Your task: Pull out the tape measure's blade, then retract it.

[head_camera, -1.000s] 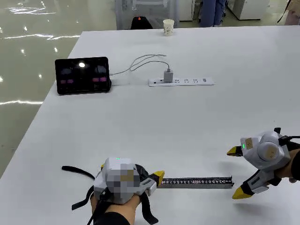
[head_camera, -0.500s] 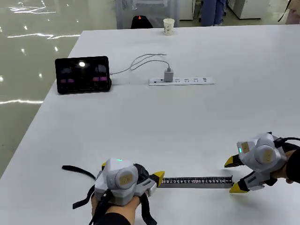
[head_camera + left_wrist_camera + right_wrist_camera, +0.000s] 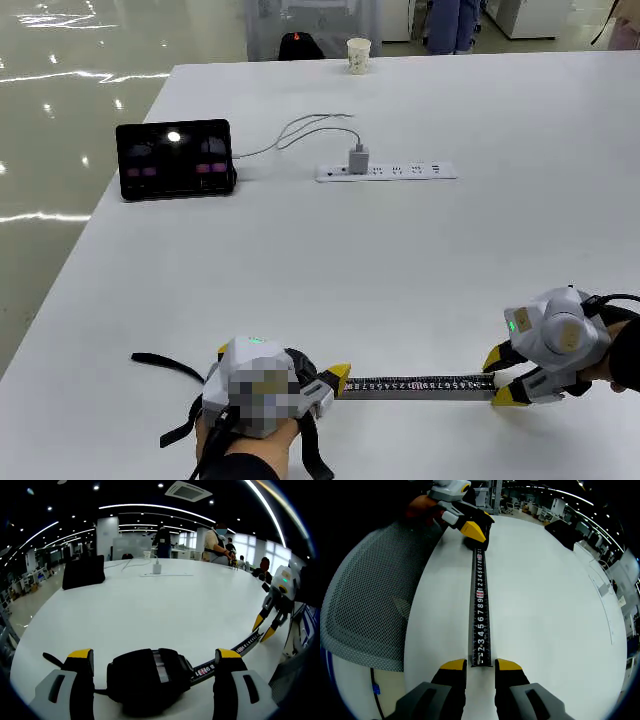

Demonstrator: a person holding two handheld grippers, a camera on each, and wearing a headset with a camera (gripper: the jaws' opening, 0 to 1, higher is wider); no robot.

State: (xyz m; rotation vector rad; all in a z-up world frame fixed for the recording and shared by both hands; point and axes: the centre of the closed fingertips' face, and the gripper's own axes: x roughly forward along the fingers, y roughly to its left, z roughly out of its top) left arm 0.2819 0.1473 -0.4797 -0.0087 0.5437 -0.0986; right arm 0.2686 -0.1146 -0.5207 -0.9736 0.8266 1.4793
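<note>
The black tape measure case (image 3: 150, 680) sits between my left gripper's (image 3: 154, 656) yellow-tipped jaws, held near the table's front edge. In the head view the left gripper (image 3: 280, 364) covers most of the case (image 3: 303, 366). The blade (image 3: 420, 384) lies flat on the table, drawn out to the right. Its numbered face runs straight away from my right gripper (image 3: 481, 666) toward the left gripper's fingertip (image 3: 472, 530). The right gripper (image 3: 499, 377) straddles the blade's end with its jaws narrowly apart, a small gap showing on each side of the blade (image 3: 480, 595).
On the white table (image 3: 400, 270) a black tablet (image 3: 175, 160) stands at the far left. A power strip (image 3: 390, 173) with a charger and cable lies mid-table, and a paper cup (image 3: 359, 56) is at the far edge. A grey mesh chair (image 3: 365, 605) is beside the table's near edge.
My right gripper has moved left to the blade's end and its jaws have narrowed from wide open. The left gripper and case have stayed put.
</note>
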